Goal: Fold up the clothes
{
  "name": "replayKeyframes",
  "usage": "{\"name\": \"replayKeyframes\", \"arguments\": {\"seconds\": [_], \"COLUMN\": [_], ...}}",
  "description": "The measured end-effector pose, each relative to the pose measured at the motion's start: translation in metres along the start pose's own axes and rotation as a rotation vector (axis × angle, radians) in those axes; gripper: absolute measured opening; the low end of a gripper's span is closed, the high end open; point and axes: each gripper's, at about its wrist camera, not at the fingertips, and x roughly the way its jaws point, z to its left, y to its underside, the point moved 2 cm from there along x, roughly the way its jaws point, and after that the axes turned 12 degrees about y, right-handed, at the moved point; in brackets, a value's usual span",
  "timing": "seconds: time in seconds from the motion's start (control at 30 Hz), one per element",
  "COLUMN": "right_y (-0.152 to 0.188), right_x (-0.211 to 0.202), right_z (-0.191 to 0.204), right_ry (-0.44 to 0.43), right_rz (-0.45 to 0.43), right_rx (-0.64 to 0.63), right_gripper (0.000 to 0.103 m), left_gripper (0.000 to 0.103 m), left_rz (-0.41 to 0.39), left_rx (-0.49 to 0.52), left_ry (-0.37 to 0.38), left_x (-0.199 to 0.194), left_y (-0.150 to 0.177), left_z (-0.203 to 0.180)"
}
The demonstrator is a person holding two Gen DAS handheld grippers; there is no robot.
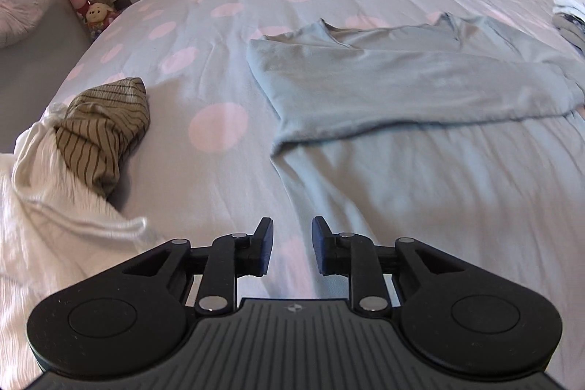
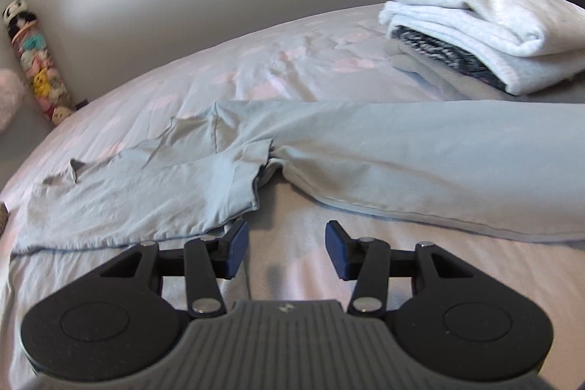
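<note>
The grey shirt [image 2: 420, 156] runs off the right edge — its far end unseen. The white garment [image 1: 44, 236] is cropped at left; the stack of folded clothes [image 1: 570, 21] barely shows.

Bare bedspread [image 1: 226, 68] between shirt [image 1: 402, 86] and laundry heap [image 1: 102, 123]

Both views are lit by soft, even daylight; no glare is present. Fisheye distortion curves the bed [image 1: 226, 35] and wall [image 2: 120, 10] strongly towards the frame edges. Slight motion blur softens the white garment [image 1: 47, 214] at the left edge. Faint shadows fall below each gripper and along the fabric folds.
</note>
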Motion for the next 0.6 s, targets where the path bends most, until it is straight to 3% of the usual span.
{"name": "replayKeyframes", "arguments": {"seconds": [0.2,0.4,0.47,0.6], "right_y": [-0.011,-0.041,-0.052,-0.066], "right_x": [-0.004,0.011,0.020,0.046], "right_z": [-0.007,0.017,0.026,0.037], "right_ry": [-0.090,-0.147,-0.158,-0.164], "right_rz": [0.045,0.056,0.064,0.090], "right_rx": [0.106,-0.022,-0.061,-0.093], "right_gripper": [0.049,0.047,0.047,0.047], "left_gripper": [0.022,0.024,0.030,0.032], "left_rz": [-0.013,-0.093,-0.115,-0.117], "left_rx": [0.023,-0.002,-0.010,-0.050], "left_ry": [0.007,0.061,0.075,0.097], "left_x": [-0.012,-0.014,-0.006,0.022], "left_y": [0.010,-0.036,-0.055,-0.096], "left_z": [-0.004,0.026,0.037,0.061]}}
